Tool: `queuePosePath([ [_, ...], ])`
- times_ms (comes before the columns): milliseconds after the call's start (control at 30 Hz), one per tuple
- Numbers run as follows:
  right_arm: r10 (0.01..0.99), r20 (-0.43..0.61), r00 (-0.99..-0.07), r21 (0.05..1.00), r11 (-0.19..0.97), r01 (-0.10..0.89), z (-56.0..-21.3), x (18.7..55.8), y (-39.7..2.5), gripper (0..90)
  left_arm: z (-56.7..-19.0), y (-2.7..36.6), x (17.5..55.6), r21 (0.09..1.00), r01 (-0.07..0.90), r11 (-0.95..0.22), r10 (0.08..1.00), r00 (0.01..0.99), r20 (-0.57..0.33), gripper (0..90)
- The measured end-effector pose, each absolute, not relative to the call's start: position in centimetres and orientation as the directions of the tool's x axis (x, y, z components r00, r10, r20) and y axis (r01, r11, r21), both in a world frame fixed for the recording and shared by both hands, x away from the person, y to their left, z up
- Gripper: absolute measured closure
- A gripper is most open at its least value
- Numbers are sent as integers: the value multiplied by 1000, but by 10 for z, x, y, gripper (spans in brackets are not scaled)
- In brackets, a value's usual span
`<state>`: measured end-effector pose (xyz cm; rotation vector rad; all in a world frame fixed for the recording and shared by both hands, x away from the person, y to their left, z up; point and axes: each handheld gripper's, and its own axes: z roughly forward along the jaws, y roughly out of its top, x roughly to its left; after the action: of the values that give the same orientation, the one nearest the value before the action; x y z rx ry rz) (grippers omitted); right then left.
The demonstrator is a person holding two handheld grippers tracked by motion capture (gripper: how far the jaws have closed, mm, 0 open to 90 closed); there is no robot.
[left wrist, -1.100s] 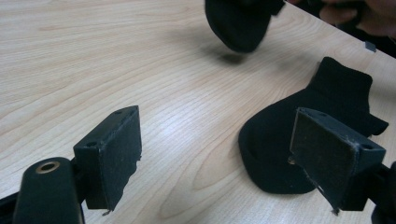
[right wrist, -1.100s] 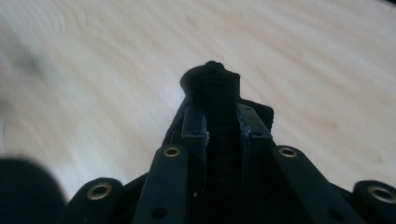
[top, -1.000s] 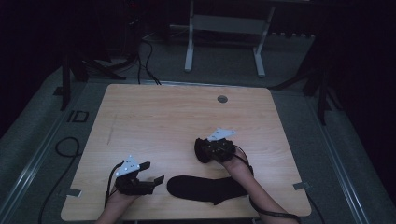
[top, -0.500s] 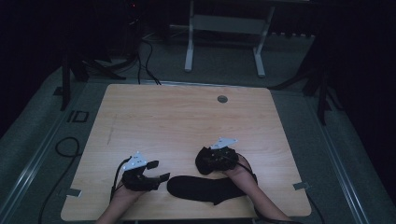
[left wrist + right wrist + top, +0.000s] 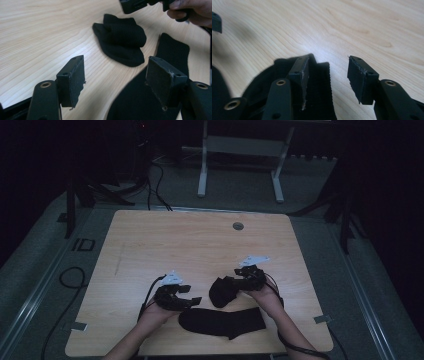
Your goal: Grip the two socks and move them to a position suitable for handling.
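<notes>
Black socks lie near the tabletop's (image 5: 150, 240) front edge: a flat sock (image 5: 222, 322) and a folded sock (image 5: 222, 291). Both the left gripper (image 5: 192, 301) and right gripper (image 5: 235, 282) gape wide, empty.

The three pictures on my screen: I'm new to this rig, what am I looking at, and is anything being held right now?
No robot here: a person at a wooden table holds a hand-held two-jaw tool in each hand. The high view looks down from above the person's side; the left gripper is at its left, the right gripper at its right. The other two pictures come from cameras riding on each tool, looking along its black jaws.

On the table lie two black socks: a flat sock near the front edge and a bunched sock beside the right gripper.

The left gripper view shows its jaws wide apart and empty above the flat sock. In the right gripper view the jaws also stand apart, over the bunched sock's edge but not pinching it. So nothing is held.
</notes>
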<state>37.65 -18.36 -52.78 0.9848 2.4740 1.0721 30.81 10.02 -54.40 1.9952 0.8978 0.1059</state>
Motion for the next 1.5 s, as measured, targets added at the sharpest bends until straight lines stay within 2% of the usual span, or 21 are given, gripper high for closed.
queuePosePath([
  [167, 682, 0, -732, 688, 531, 495, -543, 380, -177, 523, -550, 70, 323, 733, 497, -465, 591, 791, -162, 315],
  [267, 677, 2, -736, 674, 543, 501, -551, 380, -174, 557, -555, 56, 331, 713, 503, -487, 579, 798, -167, 317],
  [433, 669, -7, -743, 673, 553, 492, -554, 378, -173, 694, -560, 38, 334, 695, 467, -546, 576, 812, -93, 336],
  [500, 666, -27, -746, 669, 566, 481, -554, 376, -171, 720, -561, 37, 336, 691, 470, -550, 572, 814, -99, 350],
  [633, 666, -35, -745, 668, 570, 478, -554, 376, -169, 765, -562, 33, 336, 683, 460, -567, 583, 810, -61, 431],
  [733, 669, -42, -742, 670, 570, 476, -554, 376, -169, 777, -560, 31, 336, 671, 456, -585, 591, 806, -33, 575],
  [833, 671, -54, -739, 672, 572, 470, -555, 374, -168, 803, -559, 31, 338, 668, 475, -573, 598, 800, -56, 805],
  [900, 675, -67, -735, 676, 573, 464, -555, 373, -167, 830, -559, 30, 337, 671, 474, -570, 605, 795, -47, 852],
  [1133, 705, -60, -706, 738, 508, 444, -533, 369, -180, 849, -532, 50, 338, 737, 464, -491, 644, 763, -52, 869],
  [1500, 753, -28, -658, 823, 391, 412, -477, 358, -222, 849, -495, 108, 330, 764, 472, -440, 687, 725, -53, 868],
])
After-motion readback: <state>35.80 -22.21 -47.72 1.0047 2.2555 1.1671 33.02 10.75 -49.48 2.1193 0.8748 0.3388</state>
